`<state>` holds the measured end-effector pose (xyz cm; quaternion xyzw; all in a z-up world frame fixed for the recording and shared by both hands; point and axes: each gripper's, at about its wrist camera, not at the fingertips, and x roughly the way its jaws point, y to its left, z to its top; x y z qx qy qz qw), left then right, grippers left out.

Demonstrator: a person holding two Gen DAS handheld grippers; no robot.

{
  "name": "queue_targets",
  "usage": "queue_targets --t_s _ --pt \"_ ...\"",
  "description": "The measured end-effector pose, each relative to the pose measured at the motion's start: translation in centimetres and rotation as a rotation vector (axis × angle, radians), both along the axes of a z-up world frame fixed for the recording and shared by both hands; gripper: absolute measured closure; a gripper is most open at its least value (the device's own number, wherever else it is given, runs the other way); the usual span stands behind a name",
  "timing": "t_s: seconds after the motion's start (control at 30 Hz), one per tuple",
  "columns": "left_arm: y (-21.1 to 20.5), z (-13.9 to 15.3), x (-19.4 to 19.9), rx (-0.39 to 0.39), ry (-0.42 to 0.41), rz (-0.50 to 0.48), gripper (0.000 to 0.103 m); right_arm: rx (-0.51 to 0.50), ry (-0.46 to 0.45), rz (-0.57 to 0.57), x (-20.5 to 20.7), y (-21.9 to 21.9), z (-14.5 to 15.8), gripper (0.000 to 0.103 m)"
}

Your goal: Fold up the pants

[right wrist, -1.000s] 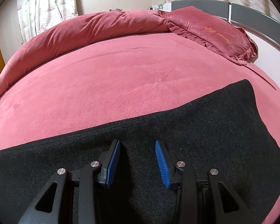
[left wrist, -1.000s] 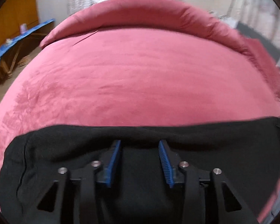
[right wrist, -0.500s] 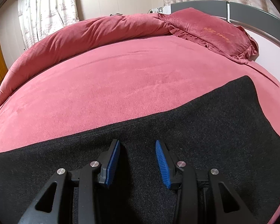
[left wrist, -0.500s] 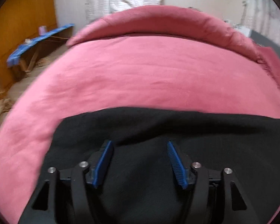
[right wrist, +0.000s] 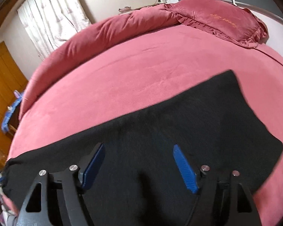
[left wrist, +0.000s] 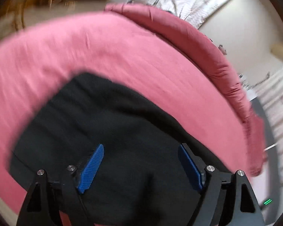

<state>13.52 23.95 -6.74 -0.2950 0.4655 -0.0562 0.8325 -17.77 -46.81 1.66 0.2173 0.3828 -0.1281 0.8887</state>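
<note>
Two grippers hang over the black pants with jaws spread wide and nothing between them: the left gripper and the right gripper. The pants lie flat across the near part of the pink bed. Beyond them a rolled red duvet and a pillow line the far edge.

You see black pants on a pink-red bedspread; your grippers' finger pads are blue; pillow red with gold lettering.
</note>
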Motion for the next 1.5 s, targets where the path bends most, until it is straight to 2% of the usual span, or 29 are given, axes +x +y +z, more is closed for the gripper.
queue_targets --t_s 0.07,0.17,0.23,0.27,0.33,0.47,0.6,0.73,0.93,1.03,1.07,1.1,1.13,1.2,1.3,1.4,1.5 --pt "-2.6 0.1 -0.7 0.022 -0.015 -0.048 0.021 0.037 -0.004 0.003 -2.4 -0.9 0.5 0.026" --pt "-9.3 1.1 -2.4 0.180 -0.121 -0.220 0.021 0.082 -0.001 -0.034 -5.9 -2.4 0.7 0.025" --pt "-13.1 1.1 -3.2 0.254 -0.154 -0.323 0.021 0.135 -0.010 -0.078 -8.0 -3.8 0.4 0.025" --pt "-14.7 0.9 -3.5 0.270 -0.159 -0.364 0.021 0.173 -0.022 -0.110 -9.2 -4.7 0.1 0.024" --pt "-17.6 0.1 -4.0 0.250 -0.141 -0.423 0.021 0.275 -0.056 -0.196 -11.6 -6.7 -0.9 0.021" --pt "-20.8 -2.4 -4.1 0.256 -0.078 -0.441 0.021 0.456 -0.079 -0.350 -14.6 -9.6 -3.9 0.020" --pt "-22.7 -3.2 -5.6 0.381 -0.119 -0.479 0.018 0.554 -0.130 -0.400 -15.1 -10.9 -6.1 0.020" --pt "-23.9 -3.8 -6.8 0.467 -0.143 -0.532 0.014 0.626 -0.256 -0.466 -15.0 -12.4 -7.4 0.020" --pt "-23.2 -3.9 -7.9 0.448 -0.168 -0.508 0.013 0.619 -0.294 -0.434 -11.3 -13.3 -7.6 0.018" --pt "-22.4 -3.6 -8.5 0.430 -0.166 -0.499 0.013 0.685 -0.324 -0.464 -10.8 -13.6 -7.9 0.021" --pt "-22.1 -3.6 -8.5 0.423 -0.163 -0.497 0.013 0.691 -0.317 -0.471 -10.7 -13.7 -7.9 0.037" --pt "-21.9 -3.4 -8.6 0.413 -0.161 -0.495 0.013 0.689 -0.308 -0.482 -10.7 -13.8 -7.9 0.085" --pt "-21.6 -3.3 -8.5 0.394 -0.160 -0.491 0.013 0.690 -0.294 -0.492 -11.1 -14.2 -7.8 0.088" --pt "-20.8 -2.9 -8.8 0.354 -0.154 -0.480 0.013 0.725 -0.303 -0.494 -11.4 -14.4 -7.5 0.089" --pt "-18.8 -1.9 -8.7 0.260 -0.151 -0.448 0.013 0.708 -0.327 -0.483 -11.1 -13.6 -5.7 0.089" --pt "-16.8 -1.0 -8.8 0.189 -0.155 -0.414 0.013 0.668 -0.353 -0.433 -9.9 -12.4 -2.6 0.089" --pt "-14.8 -0.3 -9.1 0.165 -0.178 -0.395 0.013 0.569 -0.359 -0.338 -7.6 -9.9 1.5 0.089"
